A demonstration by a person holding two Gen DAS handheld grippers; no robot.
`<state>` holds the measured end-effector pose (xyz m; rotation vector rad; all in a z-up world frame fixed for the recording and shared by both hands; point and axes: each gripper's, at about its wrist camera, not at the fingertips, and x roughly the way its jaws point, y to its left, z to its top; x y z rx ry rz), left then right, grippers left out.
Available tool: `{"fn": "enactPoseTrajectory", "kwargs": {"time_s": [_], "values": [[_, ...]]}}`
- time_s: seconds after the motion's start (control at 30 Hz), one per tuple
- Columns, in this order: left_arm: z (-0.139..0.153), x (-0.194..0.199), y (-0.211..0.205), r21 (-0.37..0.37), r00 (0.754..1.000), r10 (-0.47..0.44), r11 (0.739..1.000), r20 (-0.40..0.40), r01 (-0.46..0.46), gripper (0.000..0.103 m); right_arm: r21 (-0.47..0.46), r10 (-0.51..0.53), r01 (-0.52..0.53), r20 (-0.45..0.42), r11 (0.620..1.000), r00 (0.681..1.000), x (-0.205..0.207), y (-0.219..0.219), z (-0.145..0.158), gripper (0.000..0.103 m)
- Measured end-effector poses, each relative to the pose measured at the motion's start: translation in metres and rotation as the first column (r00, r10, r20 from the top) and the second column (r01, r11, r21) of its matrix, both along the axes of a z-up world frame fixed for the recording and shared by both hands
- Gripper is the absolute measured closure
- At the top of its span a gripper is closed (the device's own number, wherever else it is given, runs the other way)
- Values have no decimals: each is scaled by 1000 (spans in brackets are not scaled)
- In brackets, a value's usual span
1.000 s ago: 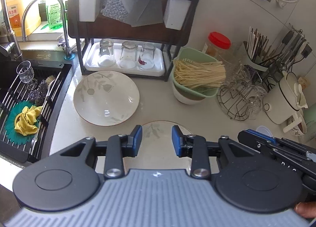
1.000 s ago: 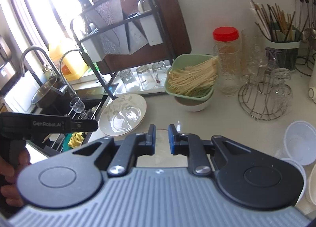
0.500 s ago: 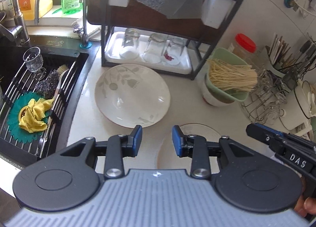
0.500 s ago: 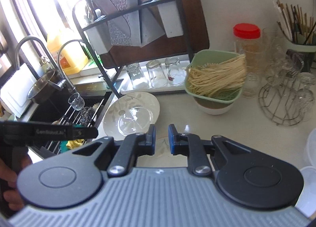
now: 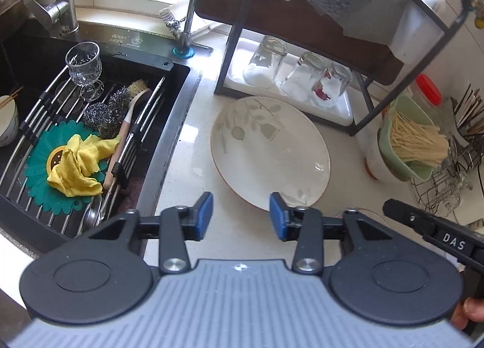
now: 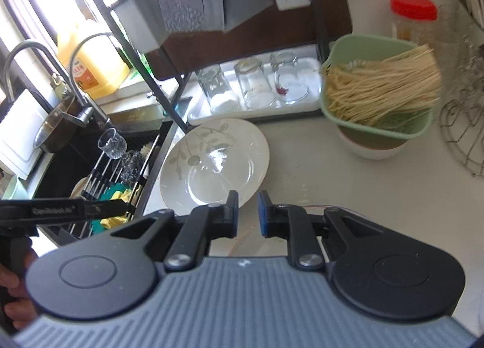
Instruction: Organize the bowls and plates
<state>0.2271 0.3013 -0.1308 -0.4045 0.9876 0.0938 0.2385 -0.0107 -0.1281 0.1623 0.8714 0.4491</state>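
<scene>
Though its near rim is cut off behind both grippers, the leaf-patterned plate (image 5: 269, 151) lies on the desk (image 5: 187, 148) beside the sink (image 5: 169, 124). The left gripper (image 5: 240, 216) is spread empty; the right gripper (image 6: 247, 215) is narrowly parted, empty. Only the right view shows a second plate's edge (image 6: 239, 245), blurred, under its fingers.

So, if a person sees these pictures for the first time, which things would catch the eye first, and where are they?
Probably the large round white plate with a grey leaf pattern, lying on the pale counter just ahead of the open left gripper. Next, the crumpled yellow cloth on the green flower-shaped mat in the black sink at the left, and the green basket of pale dry noodles at the right.
</scene>
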Motion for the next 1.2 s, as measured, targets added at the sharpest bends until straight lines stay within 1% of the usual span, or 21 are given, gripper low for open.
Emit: {"fn": "enactPoseTrajectory", "kwargs": {"time_s": [0.13,0.17,0.2,0.23,0.27,0.4,0.5,0.6,0.67,0.73,0.77,0.83,0.87,0.9,0.93,0.97,1.03,1.1,1.2], "values": [[-8,19,11,14,1000,-24,1000,10,24,48,-1,-13,13,-15,1000,1000,20,11,-9,85],[-11,24,14,3,999,-33,999,8,33,48,3,-12,12,-14,1000,1000,24,14,-11,85],[-17,31,18,-17,999,-44,999,9,45,48,0,-14,14,-15,1000,1000,29,16,-13,82],[-22,36,22,-23,999,-45,999,12,45,48,-7,-19,19,-17,1000,1000,34,19,-16,79],[-28,42,25,-21,999,-39,999,18,40,48,-12,-25,25,-20,1000,999,39,21,-19,74],[-50,63,35,-40,999,-51,998,-1,51,48,-24,-54,53,-29,998,998,57,29,-32,69],[-65,80,40,-36,999,-36,999,-33,35,49,-1,-79,80,-75,997,994,71,31,-45,69],[-74,94,44,-55,997,-61,997,-36,59,49,28,-95,100,-139,995,986,83,33,-60,68],[-78,101,44,-37,996,-84,996,-36,82,50,39,-99,105,-149,994,984,88,36,-66,68],[-81,108,44,-32,994,-102,994,-34,101,50,26,-107,112,-147,993,983,94,39,-71,68],[-82,111,45,-32,994,-108,994,-32,107,53,24,-111,116,-151,993,982,97,41,-73,68],[-86,116,46,-33,993,-116,993,-31,115,57,31,-123,129,-166,991,979,103,41,-78,69],[-88,119,46,-42,992,-119,992,-34,117,63,37,-123,132,-172,991,977,106,41,-80,69],[-89,121,46,-53,992,-121,992,-36,119,67,41,-123,132,-174,990,977,107,41,-81,71],[-90,122,46,-61,992,-124,991,-34,122,68,41,-123,132,-175,990,977,109,41,-82,72],[-91,122,46,-63,992,-124,991,-30,122,72,39,-123,132,-175,991,977,110,41,-84,74],[-90,122,48,-63,992,-127,990,-21,126,75,32,-123,131,-174,991,977,111,42,-87,79],[-93,123,52,-69,992,-124,990,-25,122,79,28,-126,133,-176,991,976,112,41,-89,86],[-100,125,59,-125,994,-105,987,-40,99,82,31,-136,143,-181,989,974,112,39,-93,91]]}}
